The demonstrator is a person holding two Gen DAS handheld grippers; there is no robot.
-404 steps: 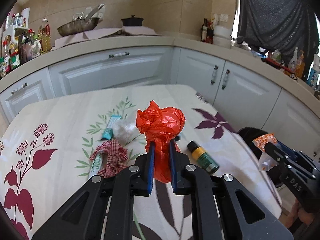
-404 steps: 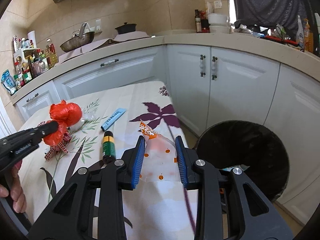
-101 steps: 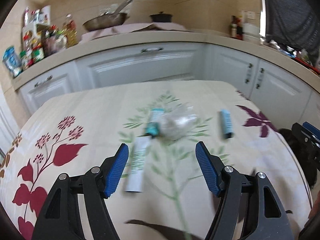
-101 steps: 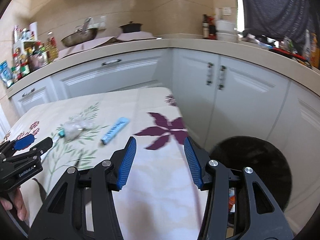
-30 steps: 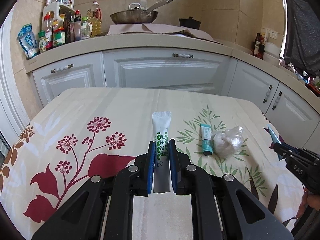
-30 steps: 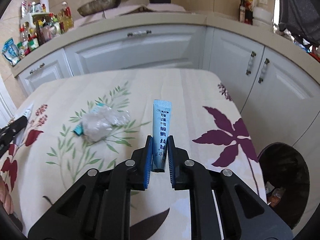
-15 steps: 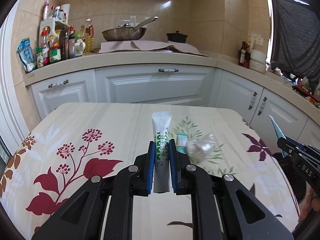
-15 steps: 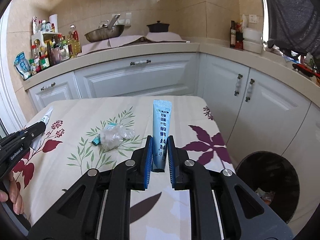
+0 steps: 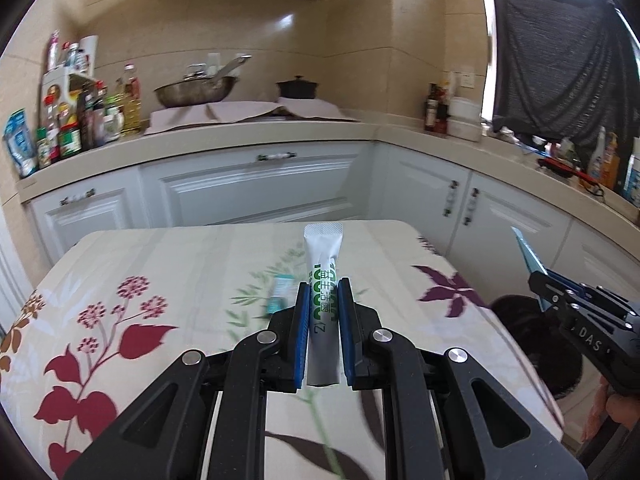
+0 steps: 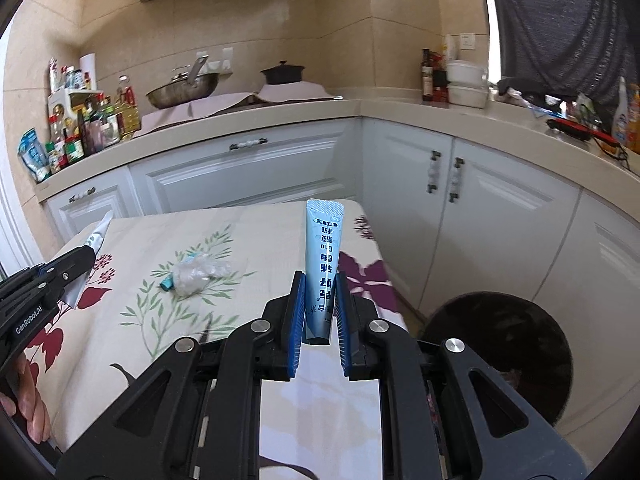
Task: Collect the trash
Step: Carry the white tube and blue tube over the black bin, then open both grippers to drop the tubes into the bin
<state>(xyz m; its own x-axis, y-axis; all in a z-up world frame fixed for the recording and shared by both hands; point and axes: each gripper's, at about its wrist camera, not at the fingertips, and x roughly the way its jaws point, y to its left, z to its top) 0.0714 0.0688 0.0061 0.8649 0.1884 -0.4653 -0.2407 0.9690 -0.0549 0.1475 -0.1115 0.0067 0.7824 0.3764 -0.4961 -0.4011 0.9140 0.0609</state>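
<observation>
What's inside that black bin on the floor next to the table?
Looking into the black bin, a few scraps of litter show at the bottom near its right edge. The right claw covers the near left part, so the rest stays hidden.

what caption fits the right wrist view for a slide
Right gripper clamps a blue sachet above the floral table, black bin beside it.

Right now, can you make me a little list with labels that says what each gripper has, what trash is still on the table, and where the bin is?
left gripper: shut on the white tube with green print, held off the table
right gripper: shut on the light blue tube with dark lettering
still on the table: crumpled clear plastic bag touching a small teal tube
table: floral tablecloth
bin: round black trash bin on the floor, past the table's right edge
</observation>
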